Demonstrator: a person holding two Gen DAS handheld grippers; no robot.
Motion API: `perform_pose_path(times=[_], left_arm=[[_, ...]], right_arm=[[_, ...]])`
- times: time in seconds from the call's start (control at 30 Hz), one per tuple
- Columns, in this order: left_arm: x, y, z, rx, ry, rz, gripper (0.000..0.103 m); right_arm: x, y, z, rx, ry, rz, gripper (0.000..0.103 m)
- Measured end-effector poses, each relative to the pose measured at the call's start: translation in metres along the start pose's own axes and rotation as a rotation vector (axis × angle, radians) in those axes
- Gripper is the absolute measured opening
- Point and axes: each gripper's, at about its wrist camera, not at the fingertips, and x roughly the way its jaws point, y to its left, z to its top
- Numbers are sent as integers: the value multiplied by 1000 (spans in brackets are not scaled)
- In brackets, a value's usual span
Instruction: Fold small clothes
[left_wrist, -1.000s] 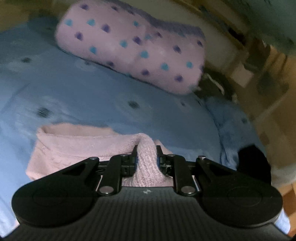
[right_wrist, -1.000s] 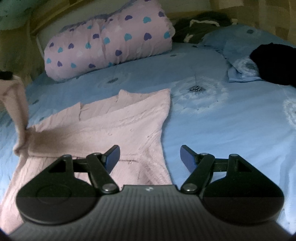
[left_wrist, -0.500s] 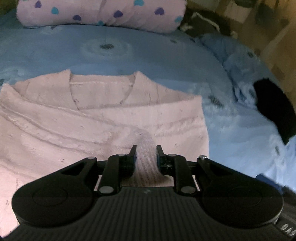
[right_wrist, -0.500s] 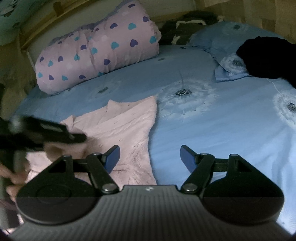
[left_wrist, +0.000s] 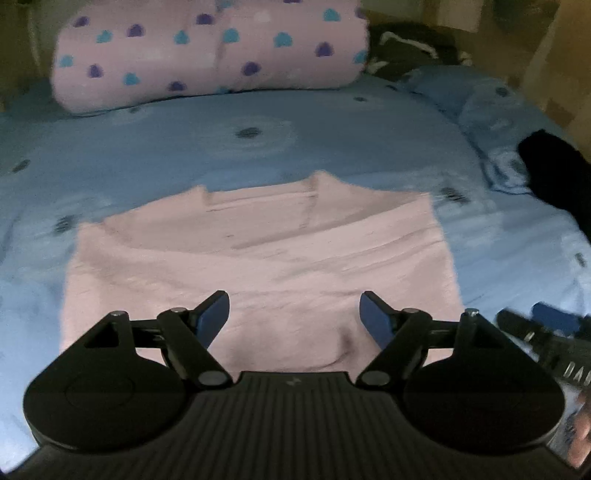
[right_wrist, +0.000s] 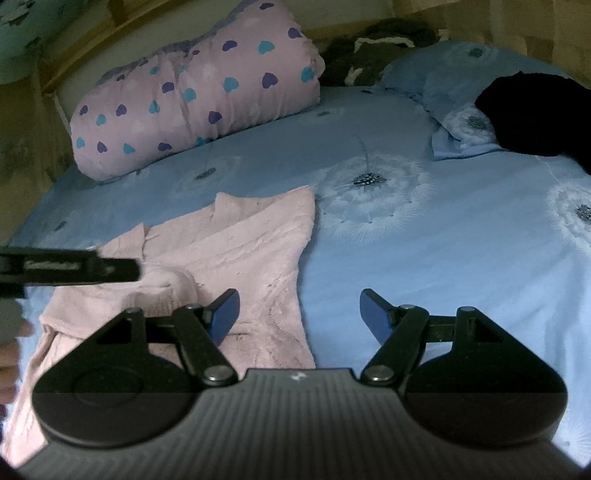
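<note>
1. We see a bed covered by a blue sheet (right_wrist: 424, 266) printed with white dandelion heads.
2. We note a pink rolled quilt (right_wrist: 199, 92) with blue and purple hearts lying along the head end.
3. We find a blue pillow (right_wrist: 454, 85) beside it, with a black cloth (right_wrist: 532, 114) on top.
4. We observe dim, uneven lighting and wooden surroundings behind the bed.

Only the letters "DA" show on the right gripper (left_wrist: 554, 354).
</note>
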Motion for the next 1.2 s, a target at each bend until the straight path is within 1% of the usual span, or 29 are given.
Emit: perform_pose_path(times=[0.1, 0.17, 0.23, 0.33, 0.47, 0.57, 0.63, 0.67, 0.77, 0.87, 0.9, 0.93, 1.03, 1.1, 1.2], left_arm=[[-12, 28, -16, -40, -3, 40, 82], [-16, 47, -29, -72, -1, 57, 82], [-17, 65, -43, -101, -2, 73, 82], [-15, 85, -58, -121, -12, 98, 82], [-11, 107, -70, -137, -60, 96, 82], [-6, 122, -76, -155, -106, 64, 82], [3, 126, -72, -180, -80, 60, 82], [6, 129, -70, -198, -68, 45, 82], [4, 132, -64, -244, -81, -6, 82], [-1, 132, -61, -257, -105, -49, 82], [-3, 130, -61, -256, -109, -49, 82], [-3, 130, -60, -252, -116, -44, 82], [-3, 129, -59, -251, -124, -26, 82], [-2, 129, -58, -256, -128, -28, 82], [-1, 130, -58, -255, -135, -29, 82]], right_arm=[[1, 5, -2, -12, 0, -4, 73], [2, 9, -4, -28, 6, 8, 73], [1, 15, -7, -48, 14, 40, 73], [0, 24, -12, -40, 43, 119, 73], [1, 33, -19, 48, 99, 220, 73], [1, 38, -20, 153, 123, 255, 74], [7, 41, -17, 231, 153, 280, 75], [11, 43, -16, 259, 170, 286, 75], [25, 54, -12, 310, 210, 270, 75], [35, 65, -6, 326, 197, 226, 75], [37, 68, -4, 332, 196, 209, 75], [40, 69, -3, 341, 197, 203, 72], [44, 71, -1, 405, 231, 212, 71], [41, 69, -1, 441, 243, 208, 71], [30, 68, -8, 499, 233, 184, 71]])
